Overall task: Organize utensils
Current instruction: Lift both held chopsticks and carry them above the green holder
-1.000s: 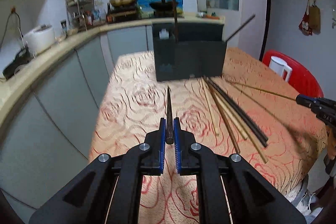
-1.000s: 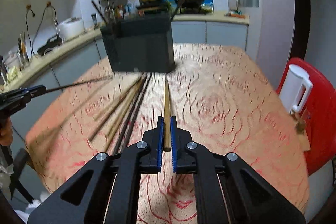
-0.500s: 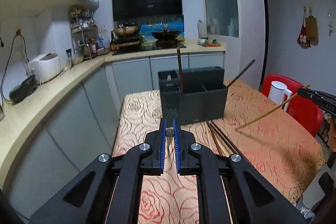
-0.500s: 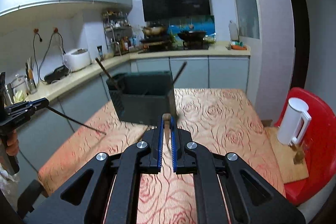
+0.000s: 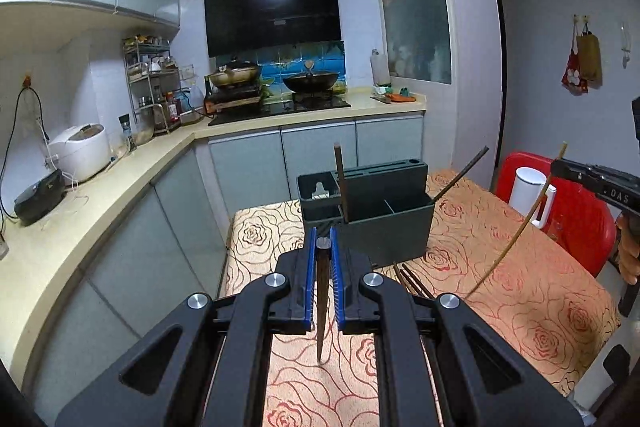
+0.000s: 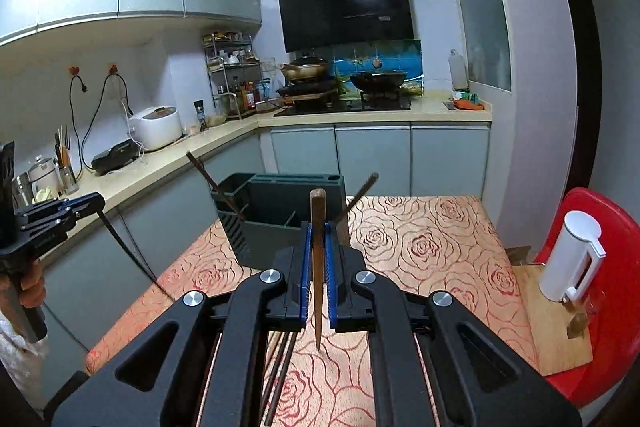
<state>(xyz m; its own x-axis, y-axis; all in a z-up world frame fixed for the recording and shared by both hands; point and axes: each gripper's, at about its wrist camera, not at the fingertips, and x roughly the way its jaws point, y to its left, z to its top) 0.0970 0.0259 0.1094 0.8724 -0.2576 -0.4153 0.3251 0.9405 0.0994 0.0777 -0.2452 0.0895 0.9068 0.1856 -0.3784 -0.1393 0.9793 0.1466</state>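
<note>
left wrist: gripper [image 5: 323, 251] around chopstick [image 5: 322, 307]

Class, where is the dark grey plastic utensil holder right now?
In both wrist views the dark grey plastic utensil holder stands at the rose-patterned table's far end, just beyond both grippers' fingertips.

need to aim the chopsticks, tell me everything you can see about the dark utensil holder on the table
The utensil holder is a dark grey-green box, plastic by its look, standing upright on the rose-patterned tablecloth. Its open front bin is split by dividers; behind rises a taller slotted block, and a smaller bin sits at one end. One dark chopstick stands nearly upright inside, another leans out over the far end. More chopsticks lie at its base.
</note>
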